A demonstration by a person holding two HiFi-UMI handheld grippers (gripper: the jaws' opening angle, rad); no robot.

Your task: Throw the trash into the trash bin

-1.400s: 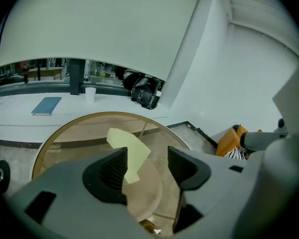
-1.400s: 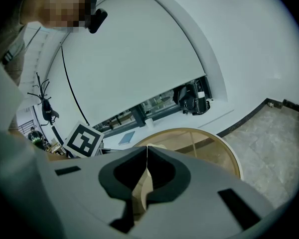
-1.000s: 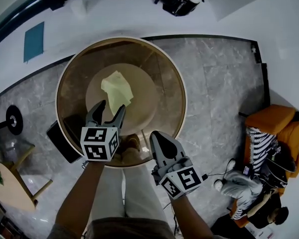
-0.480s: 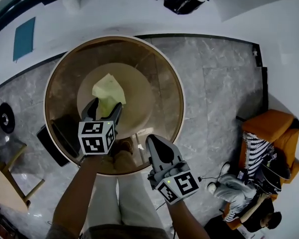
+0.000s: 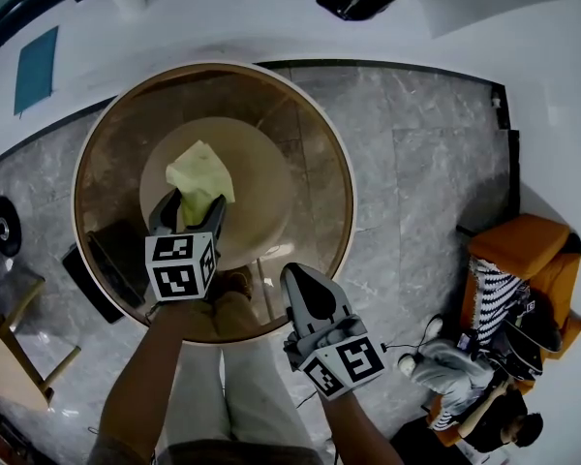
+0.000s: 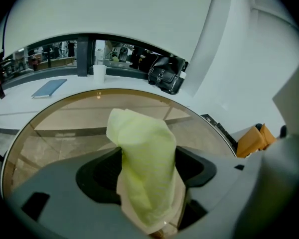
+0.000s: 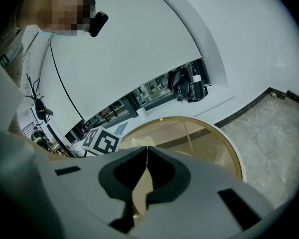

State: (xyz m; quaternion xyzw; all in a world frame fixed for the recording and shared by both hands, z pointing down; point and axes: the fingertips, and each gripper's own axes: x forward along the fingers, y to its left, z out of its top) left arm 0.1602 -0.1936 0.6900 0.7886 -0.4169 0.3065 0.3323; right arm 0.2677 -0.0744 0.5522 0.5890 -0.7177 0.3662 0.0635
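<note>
Left gripper view: left tool [image 6: 148, 176], jaws just opening, straddles yellow tissue [image 6: 139, 138].

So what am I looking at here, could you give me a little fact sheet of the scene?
Surface: round glass table with a pale rim
Trash: crumpled yellow paper, on the table
Left tongs: just opened wide, paper between them, not gripped
Right tongs: shut, empty, by the table's near edge
Floor: grey stone tiles
</note>
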